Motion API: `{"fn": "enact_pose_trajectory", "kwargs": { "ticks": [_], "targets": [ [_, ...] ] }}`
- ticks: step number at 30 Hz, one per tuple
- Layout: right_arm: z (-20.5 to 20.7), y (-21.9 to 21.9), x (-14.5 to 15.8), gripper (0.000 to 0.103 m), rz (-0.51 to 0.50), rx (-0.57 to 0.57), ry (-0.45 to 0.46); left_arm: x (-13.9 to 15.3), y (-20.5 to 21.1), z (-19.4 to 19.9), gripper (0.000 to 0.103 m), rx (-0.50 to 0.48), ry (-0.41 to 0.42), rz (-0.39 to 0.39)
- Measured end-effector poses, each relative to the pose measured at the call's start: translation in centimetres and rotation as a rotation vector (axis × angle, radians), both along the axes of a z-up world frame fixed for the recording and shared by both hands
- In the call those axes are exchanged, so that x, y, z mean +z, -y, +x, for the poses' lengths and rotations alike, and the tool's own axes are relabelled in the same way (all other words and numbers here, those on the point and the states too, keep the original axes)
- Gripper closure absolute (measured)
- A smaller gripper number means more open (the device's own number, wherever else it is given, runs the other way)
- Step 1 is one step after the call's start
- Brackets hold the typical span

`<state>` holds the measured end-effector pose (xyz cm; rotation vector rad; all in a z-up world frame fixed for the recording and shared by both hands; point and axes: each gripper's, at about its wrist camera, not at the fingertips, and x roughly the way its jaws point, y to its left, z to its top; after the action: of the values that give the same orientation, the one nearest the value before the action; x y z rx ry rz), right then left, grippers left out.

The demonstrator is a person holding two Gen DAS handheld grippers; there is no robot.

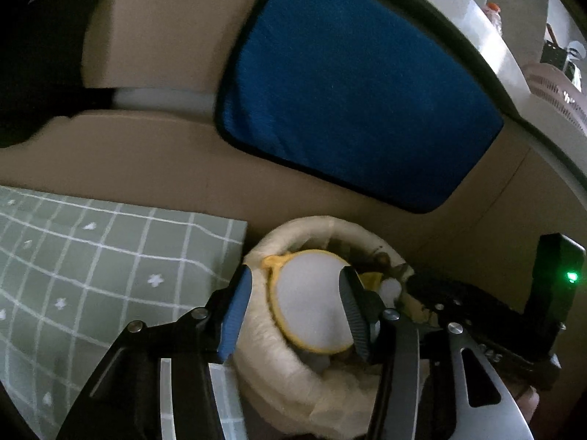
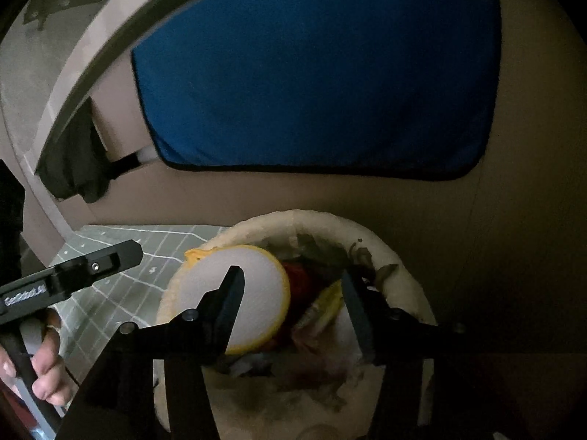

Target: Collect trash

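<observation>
A round bin lined with a cream plastic bag (image 1: 279, 359) (image 2: 381, 242) stands on the floor below both grippers. In it lies a white round lid with a yellow rim (image 1: 312, 304) (image 2: 234, 293) on top of mixed trash, with a yellow wrapper (image 2: 326, 304) and dark scraps beside it. My left gripper (image 1: 293, 315) is open and empty, its fingers spread above the lid on either side. My right gripper (image 2: 293, 304) is open and empty above the bin's middle. The right gripper's body (image 1: 513, 322) shows at the bin's right side.
A blue cloth with black trim (image 1: 348, 91) (image 2: 312, 73) hangs on a brown cardboard surface behind the bin. A green checked mat (image 1: 91, 275) (image 2: 121, 275) lies left of the bin. A white counter edge with a pink basket (image 1: 554, 91) is at the far right.
</observation>
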<state>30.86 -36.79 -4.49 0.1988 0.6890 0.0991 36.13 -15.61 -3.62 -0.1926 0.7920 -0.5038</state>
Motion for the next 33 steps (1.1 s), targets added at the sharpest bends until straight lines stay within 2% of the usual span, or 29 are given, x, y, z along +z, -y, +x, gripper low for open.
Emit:
{"fn": "enact_pose_trajectory", "kwargs": {
  "ticks": [5, 13, 18, 22, 26, 33],
  "targets": [
    [-3.3, -1.3, 1.7, 0.05, -0.028, -0.008, 0.037, 1.2, -2.0, -4.0, 0.052, 0.044, 0.034, 0.044],
    [-11.5, -5.5, 5.1, 0.05, -0.053, 0.03, 0.106, 3.7, -5.4, -14.1, 0.052, 0.087, 0.157, 0.157],
    [-17.6, -8.8, 6.8, 0.05, -0.134, 0.037, 0.16, 5.1, -8.1, -20.4, 0.052, 0.16, 0.243, 0.222],
    [-20.9, -10.3, 7.1, 0.05, -0.156, 0.018, 0.173, 5.8, -9.6, -24.4, 0.052, 0.21, 0.28, 0.239],
    [-23.3, -11.8, 6.9, 0.05, -0.12, 0.055, 0.175, 5.9, -10.3, -27.2, 0.052, 0.246, 0.334, 0.274],
    [-26.7, -16.0, 6.2, 0.05, -0.207, 0.115, 0.209, 6.0, -12.6, -30.7, 0.052, 0.314, 0.324, 0.279]
  ]
}}
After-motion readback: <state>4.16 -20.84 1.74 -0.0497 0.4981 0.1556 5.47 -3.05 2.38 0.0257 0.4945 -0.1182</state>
